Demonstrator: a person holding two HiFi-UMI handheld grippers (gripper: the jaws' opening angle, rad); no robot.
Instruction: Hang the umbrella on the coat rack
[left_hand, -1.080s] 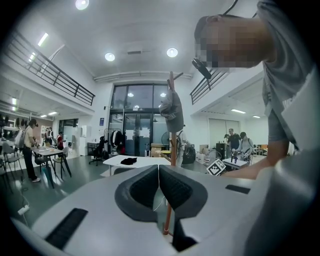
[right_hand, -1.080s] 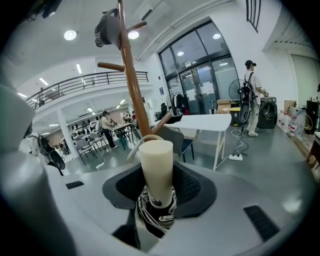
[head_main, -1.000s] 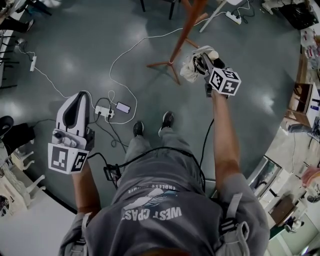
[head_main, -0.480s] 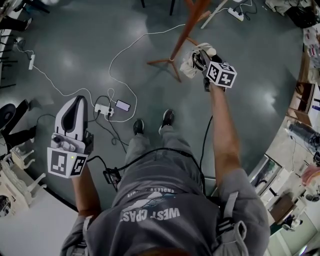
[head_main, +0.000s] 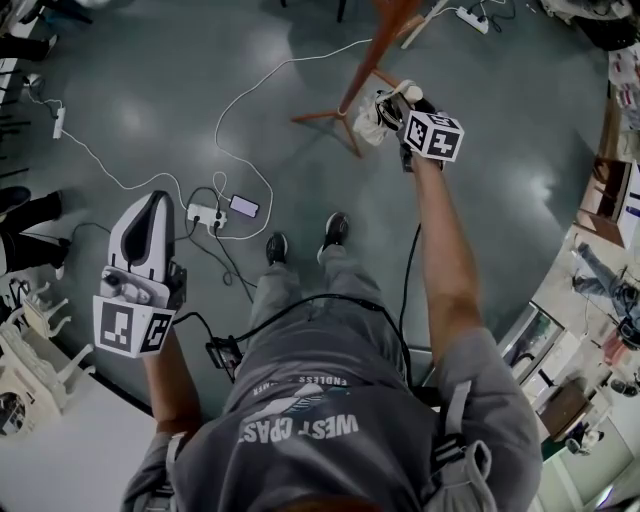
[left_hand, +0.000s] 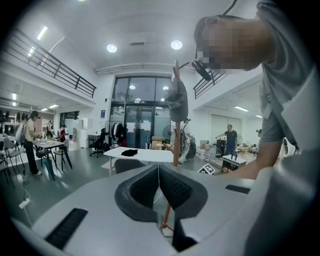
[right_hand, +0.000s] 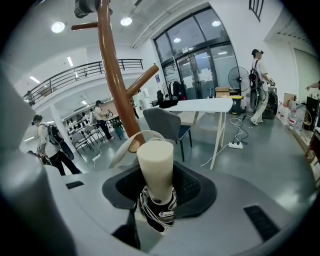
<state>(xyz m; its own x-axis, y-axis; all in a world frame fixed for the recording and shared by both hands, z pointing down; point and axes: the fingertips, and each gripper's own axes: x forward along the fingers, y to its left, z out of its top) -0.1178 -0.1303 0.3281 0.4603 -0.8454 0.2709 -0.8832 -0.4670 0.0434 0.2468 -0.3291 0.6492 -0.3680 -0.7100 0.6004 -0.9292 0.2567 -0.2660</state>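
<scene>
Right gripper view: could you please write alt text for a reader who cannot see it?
The right gripper is shut on a folded umbrella, its cream handle pointing up between the jaws. Its pale strap loop stands in front of the brown wooden coat rack.

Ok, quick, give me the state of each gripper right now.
Left gripper: closed, nothing between its jaws.
Right gripper: closed on the umbrella, held near its pale handle.

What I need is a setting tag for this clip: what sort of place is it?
Probably a big open workshop or lab: a railed balcony, tall glass doors, and a white table with a chair.
</scene>
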